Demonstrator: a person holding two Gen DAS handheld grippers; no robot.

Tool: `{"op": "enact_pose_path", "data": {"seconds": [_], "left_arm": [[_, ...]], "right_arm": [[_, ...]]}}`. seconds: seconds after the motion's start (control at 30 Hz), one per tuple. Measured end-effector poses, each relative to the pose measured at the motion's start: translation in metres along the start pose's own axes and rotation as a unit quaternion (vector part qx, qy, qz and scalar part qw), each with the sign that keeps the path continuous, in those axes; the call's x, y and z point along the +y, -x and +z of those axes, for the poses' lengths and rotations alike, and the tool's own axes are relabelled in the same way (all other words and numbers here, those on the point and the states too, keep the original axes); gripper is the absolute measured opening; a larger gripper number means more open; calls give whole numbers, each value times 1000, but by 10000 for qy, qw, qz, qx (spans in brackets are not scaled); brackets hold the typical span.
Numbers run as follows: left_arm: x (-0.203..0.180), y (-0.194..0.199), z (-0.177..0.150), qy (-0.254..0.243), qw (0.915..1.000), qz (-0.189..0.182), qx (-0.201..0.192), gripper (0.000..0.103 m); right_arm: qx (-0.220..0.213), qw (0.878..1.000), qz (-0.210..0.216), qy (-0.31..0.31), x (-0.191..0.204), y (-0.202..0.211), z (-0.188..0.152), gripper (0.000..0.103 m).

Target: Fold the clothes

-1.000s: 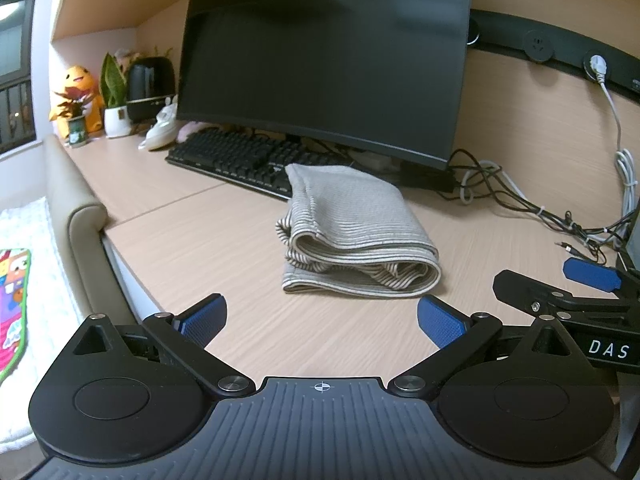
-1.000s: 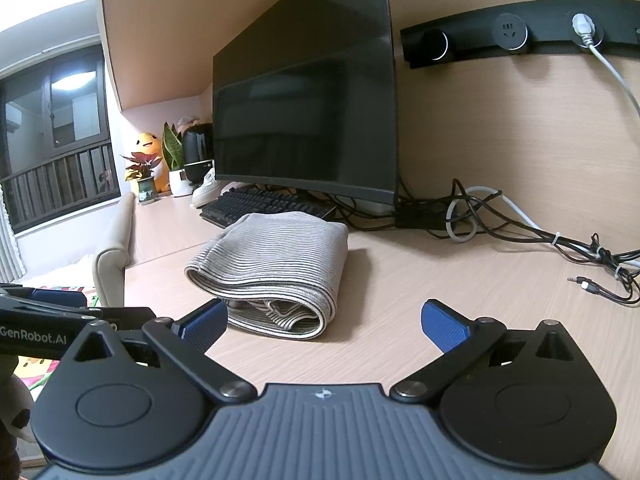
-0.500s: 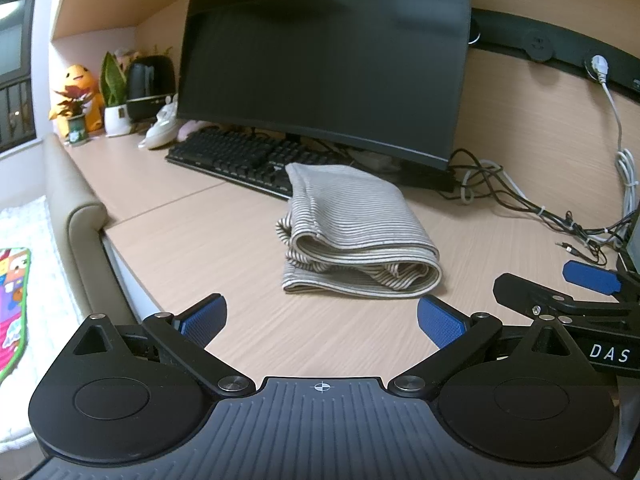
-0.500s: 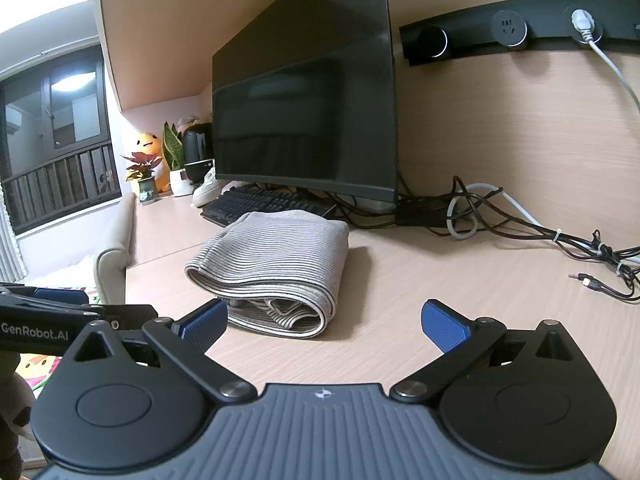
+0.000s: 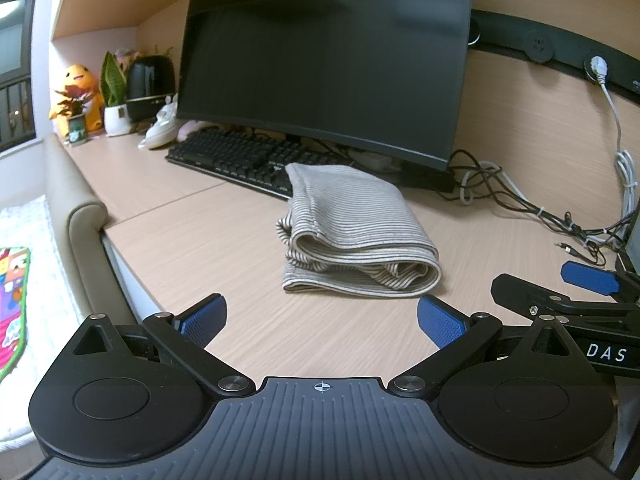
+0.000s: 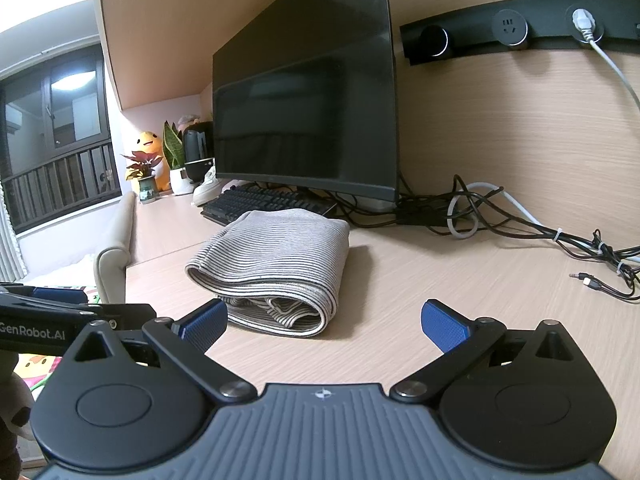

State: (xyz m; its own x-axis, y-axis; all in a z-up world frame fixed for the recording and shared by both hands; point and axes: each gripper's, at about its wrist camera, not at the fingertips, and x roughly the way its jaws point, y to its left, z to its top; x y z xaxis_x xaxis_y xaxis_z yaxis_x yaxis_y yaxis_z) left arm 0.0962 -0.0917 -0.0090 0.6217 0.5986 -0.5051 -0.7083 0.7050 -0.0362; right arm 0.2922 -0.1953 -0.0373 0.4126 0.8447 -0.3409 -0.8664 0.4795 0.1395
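Note:
A grey striped garment (image 5: pixel 356 232) lies folded in a thick bundle on the wooden desk (image 5: pixel 224 248), in front of the monitor. It also shows in the right wrist view (image 6: pixel 276 264). My left gripper (image 5: pixel 320 320) is open and empty, a short way in front of the garment, not touching it. My right gripper (image 6: pixel 324 322) is open and empty, to the garment's right and front. The right gripper's fingers (image 5: pixel 588 278) show at the right edge of the left wrist view. The left gripper's body (image 6: pixel 48 316) shows at the left of the right wrist view.
A black monitor (image 5: pixel 324 60) and keyboard (image 5: pixel 244 160) stand behind the garment. Tangled cables (image 5: pixel 520 204) lie at the back right. Plants, a kettle and a yellow plush toy (image 5: pixel 76 92) stand at the far left. A beige sofa arm (image 5: pixel 76 224) borders the desk's left edge.

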Motion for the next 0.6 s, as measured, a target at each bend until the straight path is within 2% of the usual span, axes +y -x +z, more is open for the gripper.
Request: {"op": "enact_pose_path", "data": {"seconds": [0.6], "left_arm": [[2, 1, -1, 42, 10000, -1, 21, 103]], "right_arm": [[69, 10000, 21, 45, 1, -1, -1, 103]]}}
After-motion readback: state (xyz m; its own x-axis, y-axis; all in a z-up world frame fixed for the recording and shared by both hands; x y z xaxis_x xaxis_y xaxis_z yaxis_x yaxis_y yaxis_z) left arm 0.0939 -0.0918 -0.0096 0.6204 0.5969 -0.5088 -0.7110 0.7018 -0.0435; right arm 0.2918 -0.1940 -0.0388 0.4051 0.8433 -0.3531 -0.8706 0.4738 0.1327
